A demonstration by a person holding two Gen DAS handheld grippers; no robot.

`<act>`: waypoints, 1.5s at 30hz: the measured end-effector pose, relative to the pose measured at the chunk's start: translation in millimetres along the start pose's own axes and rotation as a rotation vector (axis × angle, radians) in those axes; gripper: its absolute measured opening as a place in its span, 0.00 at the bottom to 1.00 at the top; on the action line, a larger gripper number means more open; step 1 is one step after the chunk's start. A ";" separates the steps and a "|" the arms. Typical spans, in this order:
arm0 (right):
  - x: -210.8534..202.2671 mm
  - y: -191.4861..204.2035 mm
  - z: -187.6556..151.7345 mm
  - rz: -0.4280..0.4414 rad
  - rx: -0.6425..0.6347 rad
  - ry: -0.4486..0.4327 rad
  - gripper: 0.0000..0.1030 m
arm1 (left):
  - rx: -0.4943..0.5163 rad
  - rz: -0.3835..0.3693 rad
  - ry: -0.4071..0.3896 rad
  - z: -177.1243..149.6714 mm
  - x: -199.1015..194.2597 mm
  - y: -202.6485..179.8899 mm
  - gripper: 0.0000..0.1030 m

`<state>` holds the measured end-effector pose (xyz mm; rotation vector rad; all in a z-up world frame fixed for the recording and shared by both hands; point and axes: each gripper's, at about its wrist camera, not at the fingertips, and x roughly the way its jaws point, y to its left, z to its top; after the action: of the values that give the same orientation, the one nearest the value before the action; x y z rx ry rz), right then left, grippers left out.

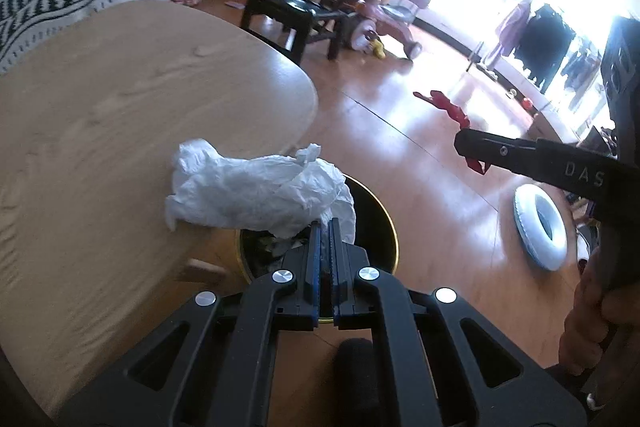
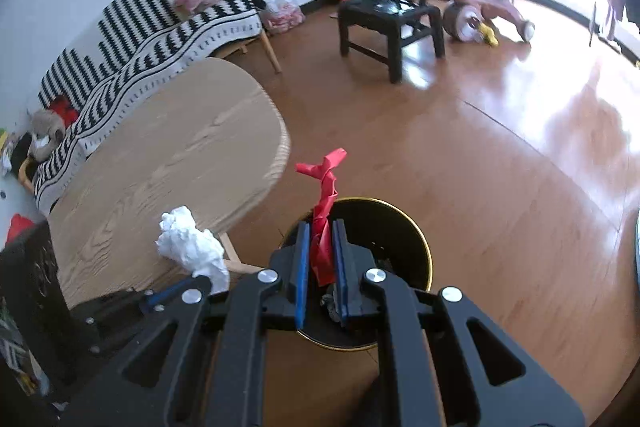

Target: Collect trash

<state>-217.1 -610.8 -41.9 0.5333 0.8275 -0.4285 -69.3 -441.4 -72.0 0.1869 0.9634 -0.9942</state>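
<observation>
- Right now both hands are hovering over the bin (image 2: 416, 227), a black can with a gold rim standing on the wood floor just beside the round wooden table (image 1: 120, 99).
- The left gripper (image 1: 325, 227) is pinching a crumpled white tissue (image 1: 256, 191) with its blue pads nearly closed; most of the wad is spreading out ahead of the tips, partly over the table edge and partly over the bin's mouth.
- The right gripper (image 2: 322, 239) is clamping a twisted red wrapper (image 2: 326, 195), which is sticking up past the fingertips directly above the bin opening; its jaws are standing a narrow gap apart with the strip filling it.
- Judging by this, the drop-off step is in hand: both pieces of trash are being carried, and neither is in the bin yet.
- Some dark, indistinct rubbish is already lying in the bottom of the bin.
- Next, the right jaws need only be opening, since the red strip is hanging over the middle of the can.
- The left side is calling for a small shift toward the bin's centre before letting go, because part of the tissue is overhanging the tabletop and could be landing there or on the floor instead.
</observation>
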 end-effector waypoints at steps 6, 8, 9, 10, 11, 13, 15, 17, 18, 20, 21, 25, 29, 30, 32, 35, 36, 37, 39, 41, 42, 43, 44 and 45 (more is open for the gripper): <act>3.7 -6.6 -0.7 -0.002 0.018 0.017 0.12 | -0.003 -0.020 0.025 8.5 23.8 -7.5 0.03; 3.3 -6.0 -1.4 -0.001 0.017 0.019 0.12 | -0.006 -0.022 0.030 9.9 25.6 -7.5 0.03; 4.2 -4.7 -0.3 -0.002 0.017 0.020 0.12 | -0.008 -0.023 0.032 10.0 26.8 -7.8 0.03; 4.8 -4.5 0.0 -0.003 0.016 0.020 0.12 | -0.009 -0.024 0.033 10.1 27.6 -8.1 0.03; 6.2 -1.3 1.9 -0.004 0.017 0.022 0.12 | -0.009 -0.024 0.033 10.3 28.4 -9.1 0.03; 6.7 -1.3 1.2 -0.006 0.018 0.024 0.12 | -0.010 -0.024 0.032 10.6 28.8 -9.2 0.03; 6.4 -3.7 2.5 -0.006 0.020 0.025 0.12 | -0.008 -0.023 0.030 11.0 28.7 -9.7 0.03; 5.3 -2.0 1.8 -0.007 0.021 0.024 0.12 | -0.002 -0.021 0.027 11.4 27.8 -13.3 0.03; 5.1 -1.6 1.8 -0.008 0.021 0.024 0.12 | 0.001 -0.021 0.026 11.7 27.7 -13.8 0.03; 5.3 -1.7 1.8 -0.008 0.021 0.025 0.12 | 0.013 -0.021 0.025 11.5 26.5 -13.7 0.03; 5.3 -2.1 2.0 -0.008 0.021 0.024 0.12 | 0.021 -0.021 0.024 12.1 26.4 -14.5 0.03; 5.5 -3.7 2.5 -0.009 0.032 0.025 0.43 | 0.021 -0.029 0.023 13.6 26.8 -13.4 0.09; -3.1 -2.5 3.2 -0.015 0.039 -0.020 0.76 | 0.005 -0.026 0.001 14.7 23.0 -11.0 0.65; -3.6 -2.2 3.6 -0.012 0.039 -0.023 0.76 | 0.007 -0.019 -0.013 15.8 19.9 -11.5 0.65; -4.7 -2.3 4.1 -0.009 0.044 -0.032 0.76 | 0.020 -0.019 -0.016 16.6 16.6 -13.4 0.67; -5.8 1.0 5.6 -0.005 0.044 -0.038 0.76 | 0.034 -0.001 -0.029 17.1 8.8 -12.6 0.70; -6.7 3.7 6.4 -0.002 0.042 -0.042 0.76 | 0.039 0.009 -0.034 17.3 4.5 -11.0 0.70; -7.1 5.8 7.6 0.001 0.040 -0.044 0.76 | 0.043 0.019 -0.039 17.6 -0.3 -9.1 0.71; -7.5 13.3 10.5 0.007 0.030 -0.051 0.76 | 0.049 0.043 -0.047 18.8 -8.6 -3.0 0.73; -8.3 24.7 14.3 0.018 0.018 -0.055 0.76 | 0.054 0.072 -0.063 18.9 -22.8 5.9 0.75; -8.3 30.9 16.2 0.025 0.013 -0.056 0.76 | 0.053 0.088 -0.069 18.7 -29.6 10.3 0.76; -7.8 35.6 17.7 0.031 0.008 -0.056 0.77 | 0.049 0.111 -0.078 18.7 -38.6 17.0 0.79; -7.3 47.4 20.4 0.044 -0.007 -0.056 0.79 | 0.044 0.125 -0.085 17.7 -44.7 21.6 0.81; -6.5 57.4 21.9 0.050 -0.022 -0.057 0.80 | 0.033 0.148 -0.097 17.4 -56.3 29.8 0.82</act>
<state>-176.9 -577.7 -8.7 0.5176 0.7621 -0.3866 -46.2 -398.7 -27.2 0.2327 0.8328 -0.8753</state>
